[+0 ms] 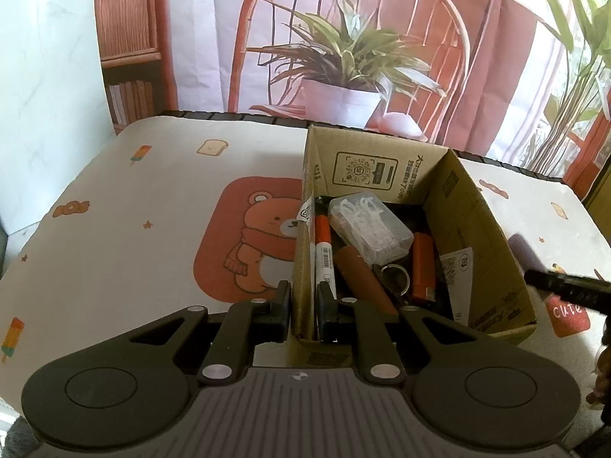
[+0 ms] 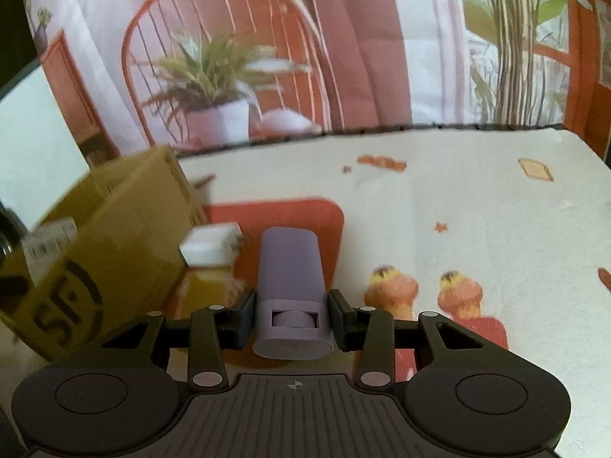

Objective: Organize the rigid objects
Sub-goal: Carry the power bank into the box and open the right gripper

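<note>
Tablecloth (image 1: 114, 191) reads "cute"; left hand-held gripper (image 1: 303, 305) pinches box wall (image 1: 303, 267), right hand-held gripper (image 2: 291, 318) purple stick (image 2: 288, 267).

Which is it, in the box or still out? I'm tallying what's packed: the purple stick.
Out. The purple stick is clamped in the right gripper above the tablecloth, beside the cardboard box, not inside it.

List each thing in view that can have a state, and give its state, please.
cardboard box: open, flaps up, holding items
left gripper: shut on the box's near wall
right gripper: shut on the purple container
purple container: held, lifted off the table
red marker: capped, lying in the box
clear plastic case: closed, in the box
</note>
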A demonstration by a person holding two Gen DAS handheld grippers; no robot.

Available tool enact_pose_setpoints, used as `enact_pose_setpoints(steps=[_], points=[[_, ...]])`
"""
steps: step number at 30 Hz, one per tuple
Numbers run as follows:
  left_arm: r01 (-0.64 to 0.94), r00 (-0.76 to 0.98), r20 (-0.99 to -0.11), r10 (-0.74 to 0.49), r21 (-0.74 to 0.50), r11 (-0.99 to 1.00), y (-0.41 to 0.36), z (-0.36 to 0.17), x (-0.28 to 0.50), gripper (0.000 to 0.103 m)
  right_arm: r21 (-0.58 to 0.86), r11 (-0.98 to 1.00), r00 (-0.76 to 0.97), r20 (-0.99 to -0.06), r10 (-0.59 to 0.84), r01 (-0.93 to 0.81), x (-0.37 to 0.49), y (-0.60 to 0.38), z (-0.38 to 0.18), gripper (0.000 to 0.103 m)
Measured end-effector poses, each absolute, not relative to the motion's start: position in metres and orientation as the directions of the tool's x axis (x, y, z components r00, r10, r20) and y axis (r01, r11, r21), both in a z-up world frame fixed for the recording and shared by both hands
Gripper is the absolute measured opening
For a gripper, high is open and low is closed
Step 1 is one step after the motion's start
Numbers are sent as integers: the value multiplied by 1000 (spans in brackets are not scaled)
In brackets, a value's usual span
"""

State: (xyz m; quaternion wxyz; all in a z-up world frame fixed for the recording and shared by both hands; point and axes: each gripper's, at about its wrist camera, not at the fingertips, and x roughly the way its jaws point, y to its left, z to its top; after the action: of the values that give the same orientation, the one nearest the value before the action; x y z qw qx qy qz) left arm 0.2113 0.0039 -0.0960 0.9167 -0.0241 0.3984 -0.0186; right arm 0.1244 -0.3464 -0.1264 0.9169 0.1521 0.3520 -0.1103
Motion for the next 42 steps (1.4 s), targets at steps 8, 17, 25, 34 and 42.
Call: enact_pose_setpoints(steps=[8,17,25,34,42], points=[[18,683,-728,-58,-63,998,5,-96,211,16,195,962,805,-592,-39,190,146,-318,-77,37],[18,683,-727,-64,-71,997,6,-97,213,16,104,993,800,-590,111,-61,196,-245,-59,37],[22,685,-725,-71,-77,997,7,-97,212,16,-5,987,721,-683,115,-162,217,-197,-80,37],[26,685,-724,-77,-82,996,7,-98,212,17,-23,984,687,-719,108,-179,219,-189,-88,37],[25,683,-726,-77,-83,996,7,-98,213,17,13,983,682,-718,138,-185,219,-194,-86,39]])
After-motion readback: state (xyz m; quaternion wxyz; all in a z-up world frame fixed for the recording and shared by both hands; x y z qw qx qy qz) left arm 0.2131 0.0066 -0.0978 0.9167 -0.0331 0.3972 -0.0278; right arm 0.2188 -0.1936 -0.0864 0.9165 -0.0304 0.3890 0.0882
